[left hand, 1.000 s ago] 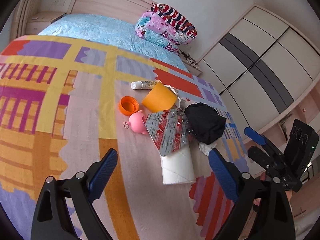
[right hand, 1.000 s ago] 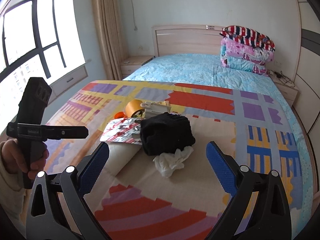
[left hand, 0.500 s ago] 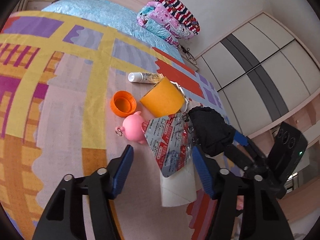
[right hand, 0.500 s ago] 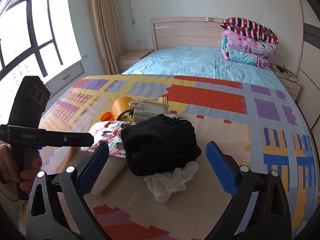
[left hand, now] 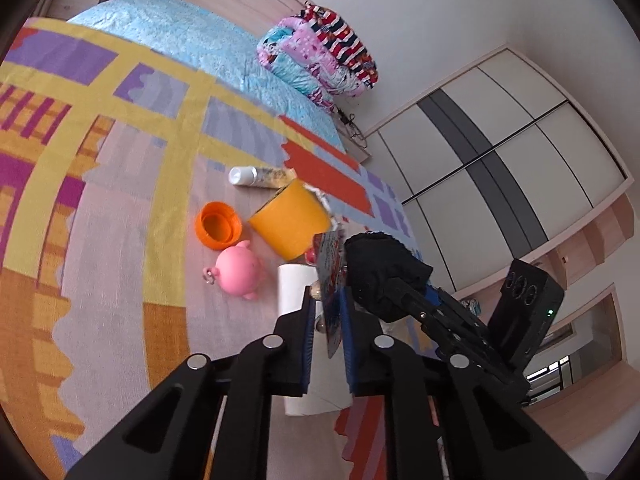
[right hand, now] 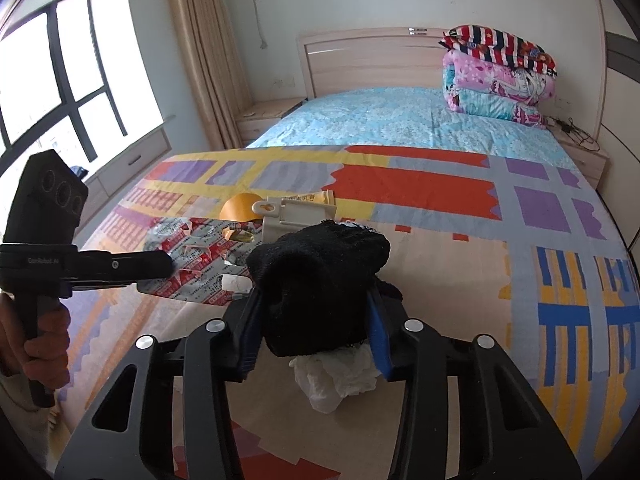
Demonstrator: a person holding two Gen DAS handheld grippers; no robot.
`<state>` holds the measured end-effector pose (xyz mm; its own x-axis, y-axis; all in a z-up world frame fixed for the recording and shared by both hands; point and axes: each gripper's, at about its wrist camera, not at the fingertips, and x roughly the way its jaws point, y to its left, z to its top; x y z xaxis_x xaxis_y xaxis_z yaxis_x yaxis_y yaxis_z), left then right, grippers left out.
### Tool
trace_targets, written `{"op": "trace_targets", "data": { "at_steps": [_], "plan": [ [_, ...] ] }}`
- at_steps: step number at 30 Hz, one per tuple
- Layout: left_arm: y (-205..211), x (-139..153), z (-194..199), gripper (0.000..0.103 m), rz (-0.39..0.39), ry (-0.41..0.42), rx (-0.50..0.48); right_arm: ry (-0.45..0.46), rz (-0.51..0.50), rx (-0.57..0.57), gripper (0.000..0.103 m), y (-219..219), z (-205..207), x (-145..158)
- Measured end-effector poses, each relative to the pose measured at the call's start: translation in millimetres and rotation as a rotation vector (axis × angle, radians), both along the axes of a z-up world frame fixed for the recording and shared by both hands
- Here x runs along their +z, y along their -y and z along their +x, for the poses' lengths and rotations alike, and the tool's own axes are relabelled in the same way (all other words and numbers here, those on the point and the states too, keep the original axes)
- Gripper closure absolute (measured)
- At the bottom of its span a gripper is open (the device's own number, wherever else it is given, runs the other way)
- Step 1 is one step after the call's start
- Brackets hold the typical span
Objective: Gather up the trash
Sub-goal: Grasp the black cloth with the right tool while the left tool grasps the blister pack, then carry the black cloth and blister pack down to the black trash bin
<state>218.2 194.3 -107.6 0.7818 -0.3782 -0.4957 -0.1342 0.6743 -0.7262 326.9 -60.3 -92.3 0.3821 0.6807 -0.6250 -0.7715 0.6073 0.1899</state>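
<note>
Left gripper pinched on the red-and-silver wrapper, blue pads pressed against both faces of the foil sheet, which stands on edge between them. Seen from the right wrist view, the same wrapper held flat out from the tip of the left gripper, above the patterned blanket. Right gripper clamped around the black sock, fingers squeezing its bulk from both sides; in the left wrist view that sock just right of the left gripper's tip, with the right gripper closed on it. Crumpled white tissue directly beneath the sock, just inside the right gripper's fingers, touching the sock's underside; cannot tell whether the pads catch it too. White paper roll lying directly under and ahead of the left gripper. Pink pig toy ahead and to the left of the left gripper, orange cap just beyond the pig, orange cup on its side ahead of the wrapper, white tube farther ahead still. Cream clip just beyond the sock from the right gripper. Folded quilts far ahead, at the head of the bed
</note>
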Motion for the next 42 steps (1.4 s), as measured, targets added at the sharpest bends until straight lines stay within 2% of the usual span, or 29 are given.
{"op": "trace_targets", "data": {
  "at_steps": [12, 20, 30, 39, 42],
  "plan": [
    [14, 47, -32, 0.095, 0.059, 0.074, 0.021, 0.072, 0.064, 0.013, 0.063, 13, -24, 41],
    [41, 69, -60, 0.095, 0.109, 0.091, 0.007, 0.112, 0.052, 0.01, 0.063, 32, -58, 59],
    [78, 69, -102, 0.095, 0.15, 0.067, -0.049, 0.141, 0.037, 0.033, 0.063, 67, -110, 67],
    [115, 61, -143, 0.095, 0.162, 0.07, -0.103, 0.155, 0.026, 0.056, 0.063, 96, -165, 62],
    [128, 56, -156, 0.095, 0.188, 0.049, -0.124, 0.148, 0.022, 0.067, 0.063, 104, -184, 58]
  ]
}}
